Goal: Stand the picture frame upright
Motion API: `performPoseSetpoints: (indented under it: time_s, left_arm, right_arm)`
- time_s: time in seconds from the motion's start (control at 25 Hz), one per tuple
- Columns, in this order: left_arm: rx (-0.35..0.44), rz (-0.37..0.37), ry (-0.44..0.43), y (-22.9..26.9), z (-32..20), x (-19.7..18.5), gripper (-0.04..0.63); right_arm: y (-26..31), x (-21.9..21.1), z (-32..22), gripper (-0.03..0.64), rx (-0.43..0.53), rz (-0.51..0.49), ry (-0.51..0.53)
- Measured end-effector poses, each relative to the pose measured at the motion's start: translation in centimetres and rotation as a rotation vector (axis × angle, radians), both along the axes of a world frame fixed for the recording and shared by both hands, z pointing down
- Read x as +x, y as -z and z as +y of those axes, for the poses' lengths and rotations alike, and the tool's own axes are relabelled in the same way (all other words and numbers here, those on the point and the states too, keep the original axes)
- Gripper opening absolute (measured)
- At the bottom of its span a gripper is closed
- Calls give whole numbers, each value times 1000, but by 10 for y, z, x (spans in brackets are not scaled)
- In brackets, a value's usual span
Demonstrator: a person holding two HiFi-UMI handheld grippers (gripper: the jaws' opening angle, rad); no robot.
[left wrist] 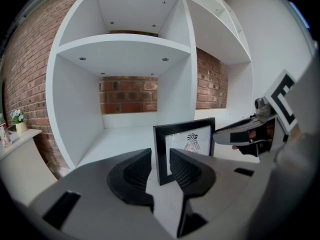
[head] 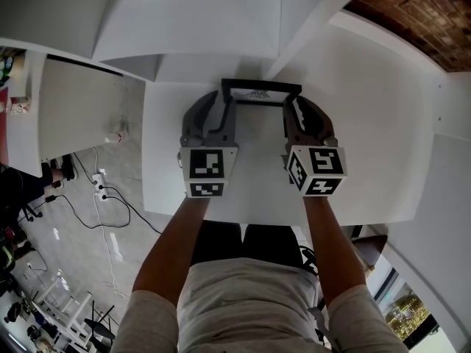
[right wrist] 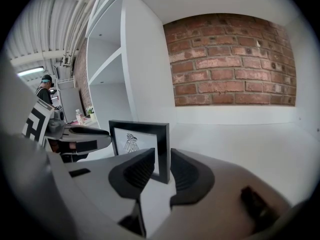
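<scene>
Now the frame (head: 261, 88) is standing upright on the shelf (head: 257, 175). The left gripper (head: 223, 103) is straddling its left edge, jaws slightly apart, while the right gripper (head: 293, 109) is pinching its right edge.

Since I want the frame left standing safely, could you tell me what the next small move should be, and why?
Probably open the jaws of the right gripper, then draw both back. The picture frame already stands upright on the shelf; the left gripper has its jaws apart around one edge, the right sits close on the other.
</scene>
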State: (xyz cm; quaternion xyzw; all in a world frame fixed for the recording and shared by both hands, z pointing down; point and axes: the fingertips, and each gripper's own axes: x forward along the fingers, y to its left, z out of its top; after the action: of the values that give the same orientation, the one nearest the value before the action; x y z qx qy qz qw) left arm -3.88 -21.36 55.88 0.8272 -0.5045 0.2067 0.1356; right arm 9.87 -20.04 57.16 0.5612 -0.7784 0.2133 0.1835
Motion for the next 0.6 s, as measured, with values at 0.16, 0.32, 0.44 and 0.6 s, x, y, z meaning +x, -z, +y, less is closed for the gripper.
performPoseSetpoints:
  time_s: [0.16, 0.32, 0.44, 0.6]
  left_arm:
    - [-8, -1, 3, 0, 3, -1, 121]
    - [-22, 20, 10, 2, 10, -4, 121]
    - [-33, 24, 10, 2, 19, -5, 121]
    - [-50, 23, 8, 4, 32, -5, 121]
  right_arm:
    - [2, 2, 4, 84, 0, 5, 3]
    - [7, -1, 10, 84, -5, 3, 13]
    - [13, -2, 17, 84, -3, 6, 25]
    - [23, 2, 26, 84, -2, -2, 22]
